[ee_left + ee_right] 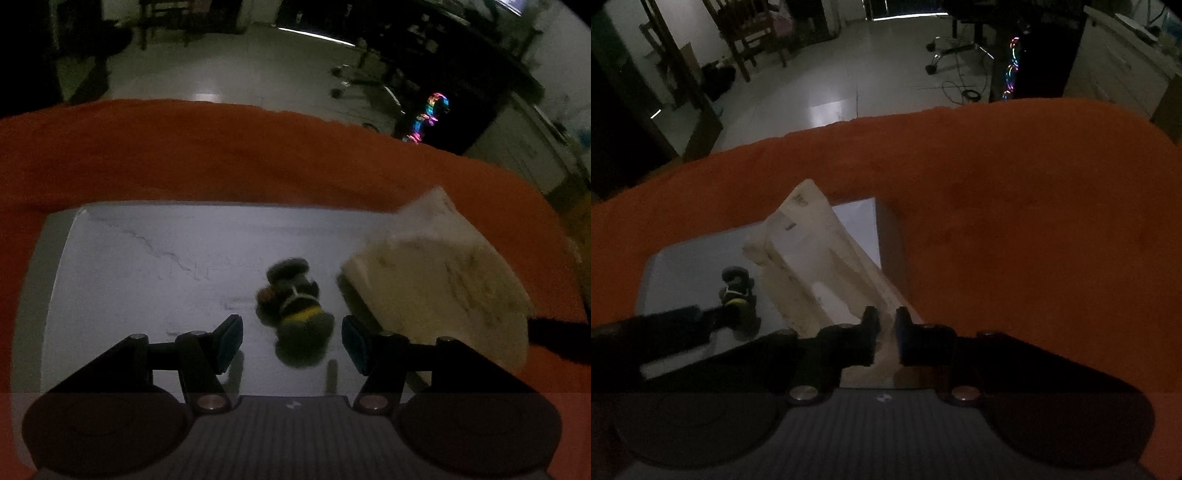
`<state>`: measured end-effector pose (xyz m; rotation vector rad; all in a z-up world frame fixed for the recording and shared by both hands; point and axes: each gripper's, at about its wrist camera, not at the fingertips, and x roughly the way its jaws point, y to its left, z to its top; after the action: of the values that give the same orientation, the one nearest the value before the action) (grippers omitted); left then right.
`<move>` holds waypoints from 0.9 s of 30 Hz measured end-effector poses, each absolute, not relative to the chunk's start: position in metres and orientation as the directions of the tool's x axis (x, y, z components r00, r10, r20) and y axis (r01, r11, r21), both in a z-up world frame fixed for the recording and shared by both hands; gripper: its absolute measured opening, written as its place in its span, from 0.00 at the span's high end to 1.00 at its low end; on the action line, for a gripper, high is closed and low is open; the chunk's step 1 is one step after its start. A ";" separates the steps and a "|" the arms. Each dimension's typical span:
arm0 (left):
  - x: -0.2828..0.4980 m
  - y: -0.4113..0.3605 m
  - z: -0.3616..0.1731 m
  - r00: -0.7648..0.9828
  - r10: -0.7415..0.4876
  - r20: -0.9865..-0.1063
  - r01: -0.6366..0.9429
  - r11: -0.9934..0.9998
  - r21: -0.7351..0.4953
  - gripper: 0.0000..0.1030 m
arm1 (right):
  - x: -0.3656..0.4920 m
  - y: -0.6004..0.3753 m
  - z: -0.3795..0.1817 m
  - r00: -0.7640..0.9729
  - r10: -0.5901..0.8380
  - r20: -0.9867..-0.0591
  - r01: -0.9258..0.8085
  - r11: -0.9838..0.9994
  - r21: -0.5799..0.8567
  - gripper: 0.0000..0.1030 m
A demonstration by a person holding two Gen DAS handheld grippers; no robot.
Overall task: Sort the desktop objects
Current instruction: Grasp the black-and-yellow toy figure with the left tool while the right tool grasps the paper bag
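A small dark toy figure with a yellow band [297,306] lies on its side on a white board [147,280]. My left gripper [291,341] is open, its blue-padded fingers either side of the toy's near end, not touching it. A crumpled cream cloth bag [443,280] lies on the board's right part. In the right wrist view my right gripper [886,328] is shut on the near edge of the cream bag [820,258]. The toy [738,299] lies left of the bag, with the left gripper's dark finger beside it.
The white board [665,273] rests on an orange cloth [221,158] that covers the table on all sides. Beyond the table's far edge are a tiled floor, wooden chairs [750,40], an office chair base [956,51] and a computer with coloured lights [432,114].
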<state>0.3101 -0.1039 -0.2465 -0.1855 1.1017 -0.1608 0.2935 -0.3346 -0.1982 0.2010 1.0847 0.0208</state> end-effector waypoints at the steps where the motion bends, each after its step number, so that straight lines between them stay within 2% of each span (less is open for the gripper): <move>1: 0.312 -0.104 -0.248 0.440 -0.218 -0.871 0.031 0.973 -0.227 0.46 | 0.290 -0.335 -0.196 0.474 0.118 -0.873 0.081 0.981 0.177 0.91; 9: 0.318 -0.114 -0.255 0.428 -0.197 -0.882 0.039 0.979 -0.200 0.46 | 0.261 -0.335 -0.177 0.501 0.145 -0.853 0.058 0.978 0.200 0.93; 18: 0.324 -0.118 -0.266 0.418 -0.158 -0.894 0.033 0.987 -0.159 0.45 | 0.244 -0.323 -0.190 0.425 0.143 -0.894 0.071 0.979 0.191 0.93; 22: 0.320 -0.120 -0.268 0.433 -0.152 -0.889 0.056 0.988 -0.142 0.58 | 0.242 -0.314 -0.196 0.401 0.119 -0.908 0.075 0.984 0.162 0.92; 24: 0.318 -0.119 -0.267 0.440 -0.156 -0.885 0.057 0.988 -0.145 0.59 | 0.244 -0.311 -0.197 0.393 0.113 -0.912 0.070 0.986 0.153 0.91; 27: 0.315 -0.114 -0.266 0.434 -0.163 -0.886 0.054 0.986 -0.155 0.59 | 0.250 -0.312 -0.196 0.382 0.123 -0.916 0.076 0.983 0.164 0.84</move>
<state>0.3148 -0.1136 -0.2663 -0.1089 1.1146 -0.1353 0.2502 -0.3119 -0.1963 0.1906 1.1806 0.0304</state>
